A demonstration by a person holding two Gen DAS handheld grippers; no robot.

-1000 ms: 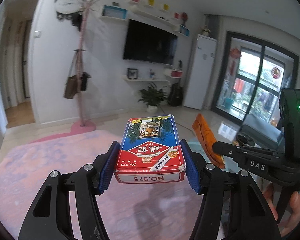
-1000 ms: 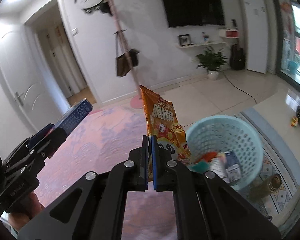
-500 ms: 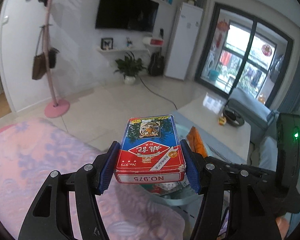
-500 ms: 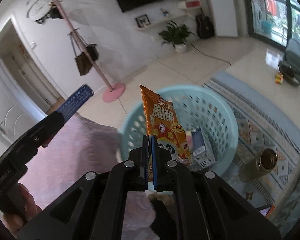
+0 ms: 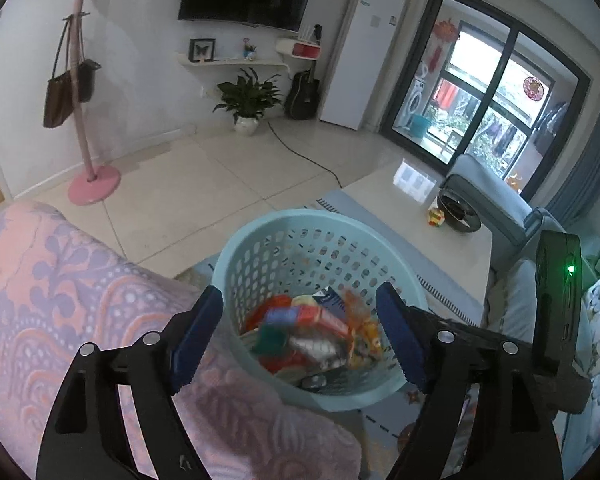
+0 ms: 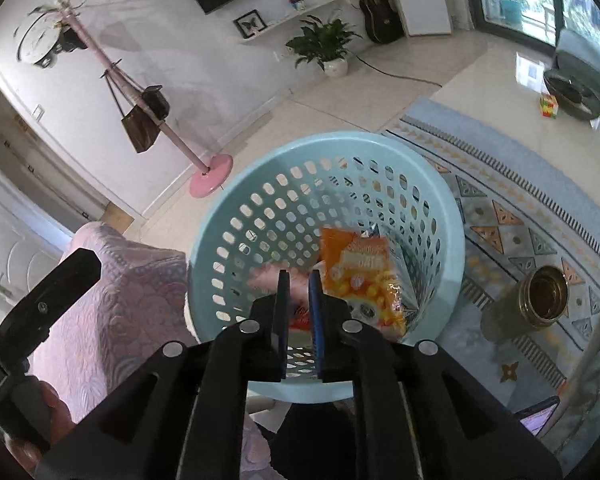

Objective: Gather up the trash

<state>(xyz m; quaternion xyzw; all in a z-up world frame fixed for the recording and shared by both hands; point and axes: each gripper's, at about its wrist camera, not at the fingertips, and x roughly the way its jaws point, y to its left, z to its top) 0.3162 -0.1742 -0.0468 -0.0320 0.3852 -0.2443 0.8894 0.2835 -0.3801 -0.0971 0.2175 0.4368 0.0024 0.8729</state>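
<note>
Here both tongs hang over the basket (image 5: 236, 258): left tongs (image 5: 300, 334) opening wide, nothing between them; right tongs (image 6: 299, 292) parting, released. The chip bag (image 6: 360, 276) and card box (image 5: 306, 316) lie inside the basket.

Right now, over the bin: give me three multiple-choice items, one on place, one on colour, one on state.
1. Where is the orange snack bag?
A. inside the basket
B. on the rug
C. on the pink blanket

2. What colour is the basket?
A. pink
B. light blue
C. black

3. How does the left tool stand?
A. shut on a card box
B. shut on the snack bag
C. apart, nothing between its pads

Key: 1 A, the bag shows within the basket's perforated wall in the right wrist view. 2 B, rim and wall are pale blue in both views. 3 C, its jaws are opening and only the trash in the basket shows between the blue pads.
</note>
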